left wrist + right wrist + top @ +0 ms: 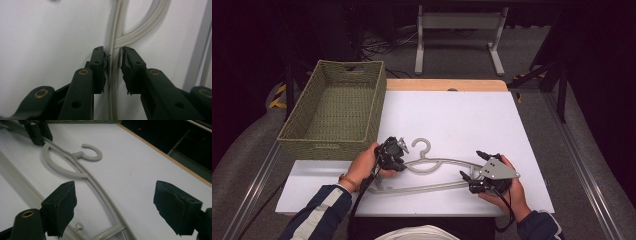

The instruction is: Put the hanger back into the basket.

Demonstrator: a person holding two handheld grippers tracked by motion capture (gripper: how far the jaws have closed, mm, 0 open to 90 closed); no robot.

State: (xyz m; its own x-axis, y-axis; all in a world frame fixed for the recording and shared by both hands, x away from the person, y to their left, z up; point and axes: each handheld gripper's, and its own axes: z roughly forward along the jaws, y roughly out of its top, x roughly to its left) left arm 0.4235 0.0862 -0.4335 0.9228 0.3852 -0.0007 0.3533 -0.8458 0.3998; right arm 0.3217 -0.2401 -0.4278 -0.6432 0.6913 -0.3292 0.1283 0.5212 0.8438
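Note:
A grey plastic hanger [439,162] lies flat on the white table [462,112], hook [422,146] pointing away from me. My left gripper [402,160] is shut on the hanger's left arm beside the neck; in the left gripper view the pale bar [116,27] runs up between the two pads of the left gripper [113,53], which press on it from both sides. My right gripper [472,165] stands wide open over the right end of the hanger. In the right gripper view the hanger [98,188] passes under the right gripper [115,195], and the left gripper [37,130] shows at top left.
A woven green basket [329,145] stands at the table's left, just beyond the left hand. The wooden table edge [447,85] runs along the far side. Bare white surface lies right of and beyond the hanger. Dark floor, cables and a table frame [457,22] are behind.

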